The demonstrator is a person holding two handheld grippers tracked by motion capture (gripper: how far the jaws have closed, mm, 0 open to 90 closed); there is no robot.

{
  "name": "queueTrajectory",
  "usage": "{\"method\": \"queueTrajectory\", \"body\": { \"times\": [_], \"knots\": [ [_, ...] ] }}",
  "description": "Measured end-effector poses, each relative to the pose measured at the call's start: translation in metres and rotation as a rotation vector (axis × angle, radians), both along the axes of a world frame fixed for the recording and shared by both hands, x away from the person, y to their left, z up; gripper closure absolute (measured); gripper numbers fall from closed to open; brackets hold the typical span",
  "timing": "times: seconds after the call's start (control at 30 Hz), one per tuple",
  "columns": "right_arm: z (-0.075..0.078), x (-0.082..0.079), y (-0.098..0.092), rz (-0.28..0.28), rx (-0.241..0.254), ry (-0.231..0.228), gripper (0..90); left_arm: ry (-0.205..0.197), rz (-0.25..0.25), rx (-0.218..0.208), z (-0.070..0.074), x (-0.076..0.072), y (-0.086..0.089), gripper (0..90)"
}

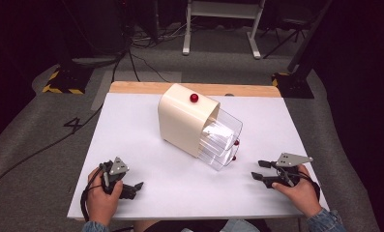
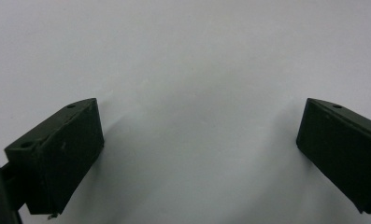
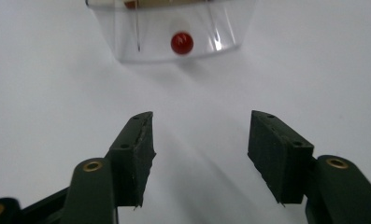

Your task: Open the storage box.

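A cream drawer cabinet (image 1: 184, 118) with a red knob (image 1: 194, 98) on top stands at the middle of the white table (image 1: 146, 159). Its clear plastic drawers (image 1: 222, 140) are pulled out toward the front right, each with a small red knob (image 1: 236, 143). My right gripper (image 1: 258, 170) lies low at the front right, open, nothing between its jaws, pointing at the drawers. In the right gripper view a clear drawer front (image 3: 169, 32) with its red knob (image 3: 181, 42) lies ahead of the gripper (image 3: 199, 144). My left gripper (image 1: 137, 187) rests at the front left, open and empty (image 2: 197, 140).
A wooden strip (image 1: 194, 88) edges the table's far side. Beyond it are grey carpet, cables, a white table frame (image 1: 223, 24) and black stand bases with yellow-black tape (image 1: 64, 82). Bare white surface lies between the two grippers.
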State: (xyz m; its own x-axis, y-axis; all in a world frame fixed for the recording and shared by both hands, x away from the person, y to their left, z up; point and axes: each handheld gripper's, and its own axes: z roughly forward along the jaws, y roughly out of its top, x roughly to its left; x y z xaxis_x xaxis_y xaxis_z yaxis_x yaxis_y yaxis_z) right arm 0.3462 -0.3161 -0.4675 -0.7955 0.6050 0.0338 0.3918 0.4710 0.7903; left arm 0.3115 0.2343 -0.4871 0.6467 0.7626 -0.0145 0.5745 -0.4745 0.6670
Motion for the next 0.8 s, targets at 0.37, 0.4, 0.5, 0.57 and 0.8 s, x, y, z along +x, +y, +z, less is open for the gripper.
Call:
{"method": "queueTrajectory", "body": {
  "times": [0.37,0.4,0.5,0.57,0.8],
  "knots": [
    [-0.014,-0.008,-0.002,-0.012,-0.083,0.019,21.4,0.001,0.0,-0.001,0.0,0.0,0.0,1.0],
    [-0.015,-0.008,0.0,0.004,-0.093,0.024,16.3,0.001,0.0,-0.001,0.0,0.0,0.0,1.0],
    [-0.016,-0.008,0.002,0.004,-0.117,0.017,12.7,0.0,0.0,-0.001,0.0,0.0,0.0,1.0],
    [-0.016,-0.008,0.002,0.005,-0.11,0.018,12.7,0.0,0.0,0.0,0.0,0.0,0.0,1.0],
    [-0.017,-0.008,0.001,0.005,-0.106,0.017,12.7,0.0,0.0,0.0,0.0,0.0,0.0,1.0]
  ]
}}
